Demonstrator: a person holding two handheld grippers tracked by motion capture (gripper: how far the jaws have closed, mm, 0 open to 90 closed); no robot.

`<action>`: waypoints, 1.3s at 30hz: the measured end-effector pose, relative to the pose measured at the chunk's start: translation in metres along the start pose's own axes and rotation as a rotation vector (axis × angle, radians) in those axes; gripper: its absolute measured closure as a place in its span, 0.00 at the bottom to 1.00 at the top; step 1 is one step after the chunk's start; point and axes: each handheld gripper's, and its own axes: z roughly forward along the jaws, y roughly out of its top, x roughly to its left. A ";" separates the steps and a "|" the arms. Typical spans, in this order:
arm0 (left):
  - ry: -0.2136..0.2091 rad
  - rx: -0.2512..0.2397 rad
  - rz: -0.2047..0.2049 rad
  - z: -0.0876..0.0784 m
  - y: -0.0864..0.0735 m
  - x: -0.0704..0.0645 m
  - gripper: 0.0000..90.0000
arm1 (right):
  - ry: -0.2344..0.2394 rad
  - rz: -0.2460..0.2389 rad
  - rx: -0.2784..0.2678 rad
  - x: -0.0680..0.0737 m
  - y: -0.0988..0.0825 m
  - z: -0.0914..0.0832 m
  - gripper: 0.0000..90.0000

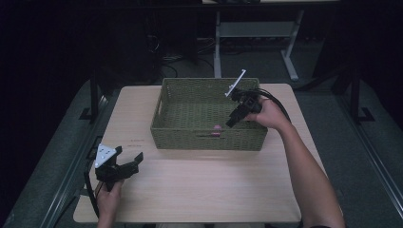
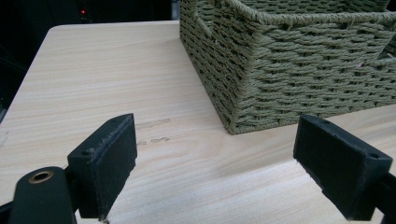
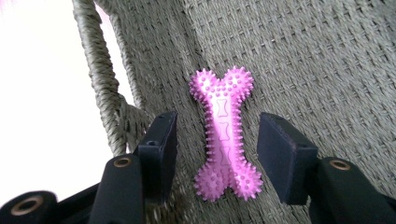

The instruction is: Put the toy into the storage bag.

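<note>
A pink spiky bone-shaped toy (image 3: 223,133) lies on the woven floor of the green basket (image 3: 308,56). My right gripper (image 3: 217,149) hangs just above it, open, one jaw on each side of the toy and neither pad touching it. In the high view the right gripper (image 1: 232,121) reaches down into the basket (image 1: 209,138) from its right side, with the toy (image 1: 217,129) near the front wall. My left gripper (image 1: 129,155) rests low at the table's front left, open with nothing between its jaws, and points toward the basket's corner (image 2: 289,84).
The basket stands at the far middle of the light wooden table (image 1: 204,185). A handle gap in the basket wall (image 3: 105,88) is close to the right gripper's left jaw. Bare tabletop (image 2: 116,84) lies ahead of the left gripper (image 2: 215,170). Dark floor and a desk frame (image 1: 256,33) lie beyond.
</note>
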 end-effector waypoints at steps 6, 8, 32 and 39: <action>-0.008 0.004 0.012 0.002 0.000 -0.003 0.14 | -0.014 0.009 -0.007 0.001 -0.004 -0.006 0.51; -0.011 0.007 0.018 0.002 0.000 -0.004 0.14 | -0.012 0.006 -0.013 0.001 -0.004 -0.007 0.51; -0.010 0.004 0.026 0.002 0.000 -0.006 0.14 | -0.054 -0.015 -0.067 0.029 -0.009 -0.043 0.46; -0.011 0.010 0.029 0.001 0.000 -0.005 0.14 | -0.062 -0.034 -0.083 0.038 -0.011 -0.050 0.43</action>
